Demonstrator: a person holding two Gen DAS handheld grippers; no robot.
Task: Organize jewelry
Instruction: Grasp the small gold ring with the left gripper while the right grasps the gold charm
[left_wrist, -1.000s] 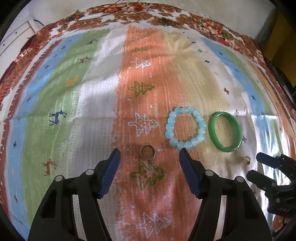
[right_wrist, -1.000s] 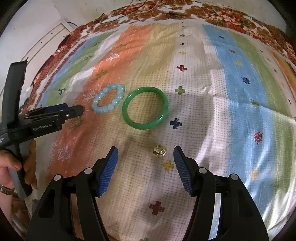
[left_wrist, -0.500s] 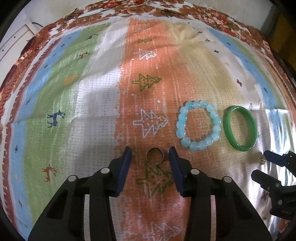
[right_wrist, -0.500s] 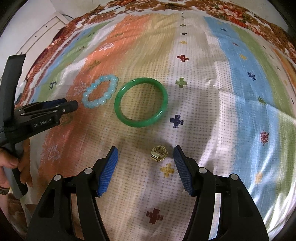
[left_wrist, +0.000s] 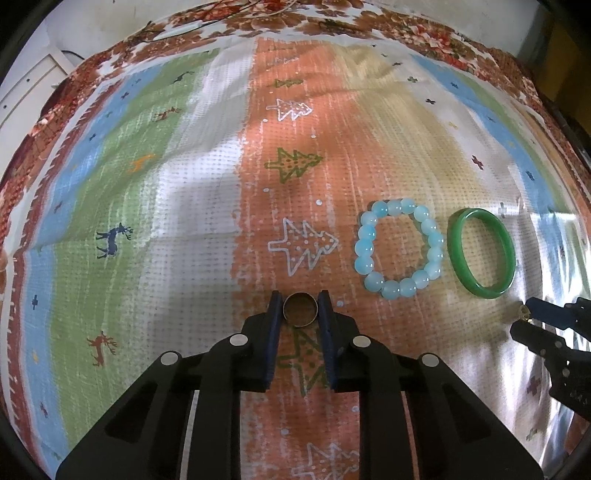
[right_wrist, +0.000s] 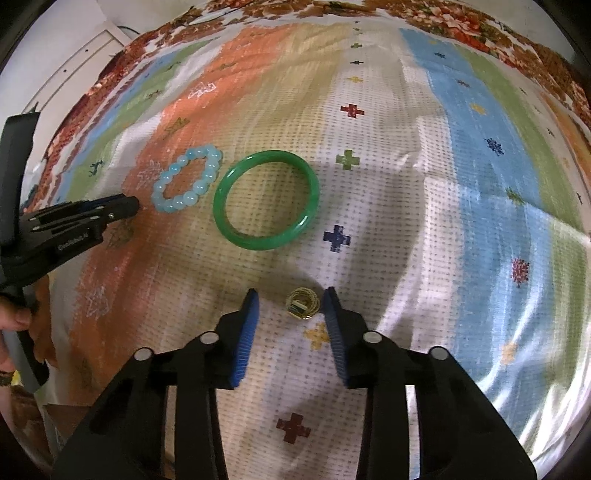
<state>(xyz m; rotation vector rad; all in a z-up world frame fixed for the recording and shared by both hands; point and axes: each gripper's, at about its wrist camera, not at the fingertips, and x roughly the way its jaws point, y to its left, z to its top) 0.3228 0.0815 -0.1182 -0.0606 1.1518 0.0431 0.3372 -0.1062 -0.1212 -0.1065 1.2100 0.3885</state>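
Observation:
My left gripper (left_wrist: 300, 305) is shut on a plain gold ring (left_wrist: 300, 314) that rests on the orange stripe of the cloth. A light blue bead bracelet (left_wrist: 399, 248) and a green bangle (left_wrist: 481, 253) lie to its right. My right gripper (right_wrist: 291, 301) is open, its jaws on either side of a small gold ring with a stone (right_wrist: 303, 303), not touching it. The bead bracelet (right_wrist: 188, 178) and the bangle (right_wrist: 266, 199) lie beyond it to the left. The left gripper (right_wrist: 122, 208) shows at the left edge; the right gripper (left_wrist: 524, 319) shows at the far right of the left wrist view.
A striped patterned cloth (left_wrist: 184, 206) with trees, deer and crosses covers the table. A floral border (left_wrist: 332, 26) runs along its far edge. White furniture (right_wrist: 74, 62) stands beyond the far left corner.
My left gripper has moved forward and closed on the plain gold ring. My right gripper has closed partly around the small gold ring, still apart from it.

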